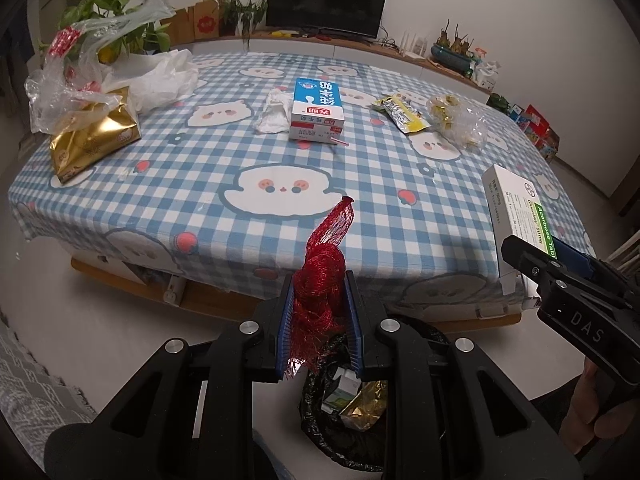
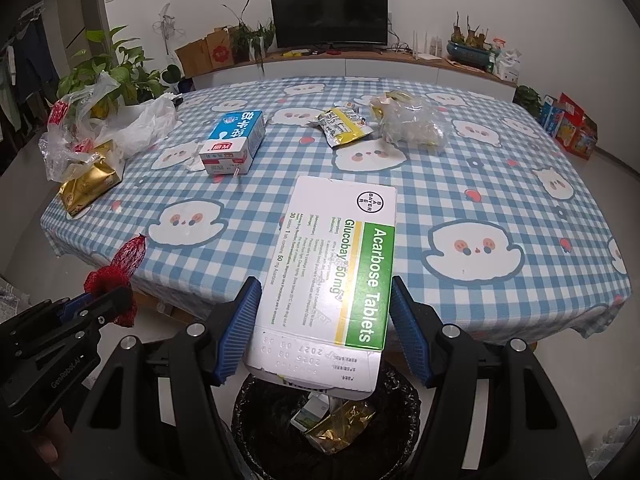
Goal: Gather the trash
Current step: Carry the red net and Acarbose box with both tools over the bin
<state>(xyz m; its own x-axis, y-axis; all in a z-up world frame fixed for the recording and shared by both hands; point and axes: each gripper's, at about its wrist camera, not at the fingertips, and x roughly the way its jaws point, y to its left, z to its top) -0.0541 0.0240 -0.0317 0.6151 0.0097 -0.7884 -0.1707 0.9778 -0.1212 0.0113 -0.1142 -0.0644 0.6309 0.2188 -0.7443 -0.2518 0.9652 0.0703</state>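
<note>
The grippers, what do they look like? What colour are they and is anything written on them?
Both are black plastic with silver round bolts and blue ribbed pads on the fingers. The left gripper has "GenRobot.AI" printed on its side in the right camera. The right gripper has white letters "DAS" in the left camera. No cables or sleeves show; a bare hand holds the right one.

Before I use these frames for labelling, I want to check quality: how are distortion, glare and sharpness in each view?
Left wrist view: strong fisheye bending of the table edges, dark corner vignette; red mesh net in the left gripper is sharp. Right wrist view: same curvature; medicine box print is readable, so no motion blur; the trash bin below is dim; the TV shows no glare.
</note>
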